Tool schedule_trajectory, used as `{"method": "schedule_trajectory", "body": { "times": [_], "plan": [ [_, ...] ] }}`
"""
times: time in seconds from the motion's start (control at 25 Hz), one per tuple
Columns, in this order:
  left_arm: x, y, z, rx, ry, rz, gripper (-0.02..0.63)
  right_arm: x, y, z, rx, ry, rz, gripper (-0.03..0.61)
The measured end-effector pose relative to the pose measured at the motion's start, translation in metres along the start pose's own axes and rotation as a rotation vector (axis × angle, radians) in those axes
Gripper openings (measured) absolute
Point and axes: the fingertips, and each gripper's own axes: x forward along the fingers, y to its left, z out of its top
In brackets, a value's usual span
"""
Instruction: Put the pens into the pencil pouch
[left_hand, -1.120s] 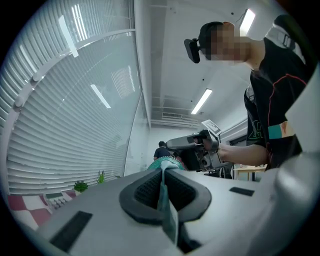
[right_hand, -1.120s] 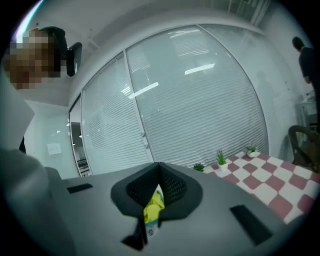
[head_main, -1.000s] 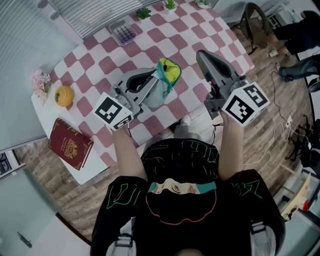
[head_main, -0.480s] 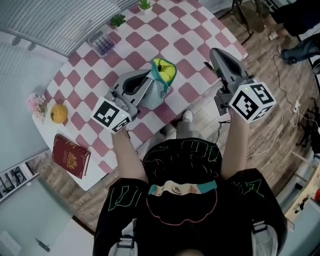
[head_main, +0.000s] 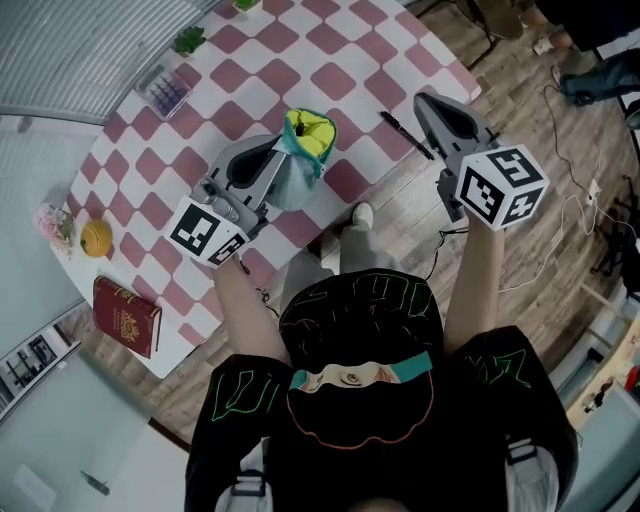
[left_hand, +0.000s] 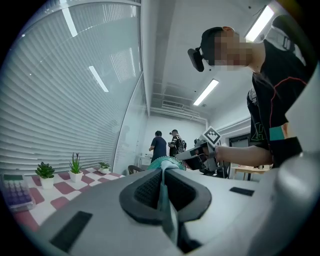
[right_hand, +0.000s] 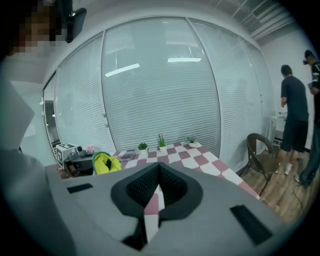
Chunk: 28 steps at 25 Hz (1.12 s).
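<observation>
At the far left of the head view a red book (head_main: 126, 316) is seen lying on the table's near corner, and an orange object (head_main: 96, 237) is set beyond it. The checkered table (head_main: 250, 70) is spread across the upper part of the view. The left gripper (head_main: 280, 165) is clamped on the rim of the pencil pouch (head_main: 303, 150): in the left gripper view teal fabric is pinched between its closed jaws. The pouch is held upright near the table's near edge, with its mouth open and its yellow-green lining shown. To its right one black pen (head_main: 405, 134) is seen lying on the cloth, outside the pouch. Just beside the pen the right gripper (head_main: 424, 100) is held, its jaws drawn together with nothing gripped.
</observation>
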Motion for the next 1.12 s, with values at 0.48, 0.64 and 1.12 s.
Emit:
{"method": "schedule_trajectory", "body": {
  "times": [0.48,0.64,1.12],
  "plan": [
    [0.031,-0.006,-0.024,-0.027,-0.007,0.104,0.002,0.045,-0.038,-0.062,-0.149,0.323,0.11,0.003],
    [0.04,-0.006,-0.031,-0.029,-0.013,0.138,0.002,0.056,-0.044,-0.079,-0.184,0.399,0.156,0.003],
    [0.043,-0.006,-0.047,-0.068,-0.03,0.207,0.002,0.081,-0.039,-0.136,-0.222,0.633,0.3,0.183]
  ]
}}
